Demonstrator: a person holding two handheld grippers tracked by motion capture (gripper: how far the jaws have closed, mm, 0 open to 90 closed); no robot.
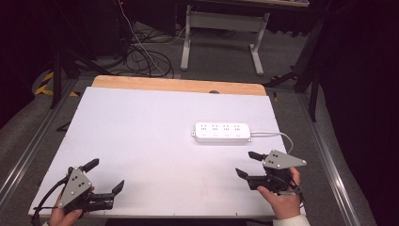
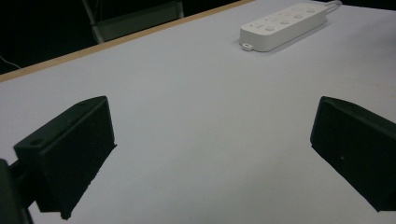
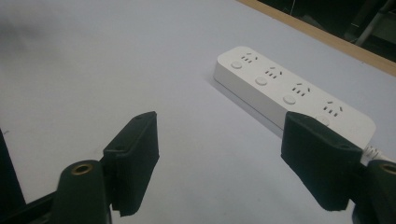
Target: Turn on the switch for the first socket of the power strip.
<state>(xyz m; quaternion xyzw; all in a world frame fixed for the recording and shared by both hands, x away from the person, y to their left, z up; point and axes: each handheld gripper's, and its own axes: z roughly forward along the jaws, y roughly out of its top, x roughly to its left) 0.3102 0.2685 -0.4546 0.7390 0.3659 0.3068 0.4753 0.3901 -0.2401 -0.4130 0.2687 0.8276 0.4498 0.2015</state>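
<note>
A white power strip with several sockets lies flat on the white table top, right of centre, its cable trailing to the right. My left gripper is held open at the near left corner, nothing between its jaws; the power strip shows far ahead of it. At the near right, my right gripper is open and empty, a short way in front of the strip. In the right gripper view the power strip lies just beyond the jaws, partly behind the right one.
A wooden strip runs along the table's far edge. Beyond it stand a white desk frame and loose cables on the floor. Metal rails flank the table on both sides.
</note>
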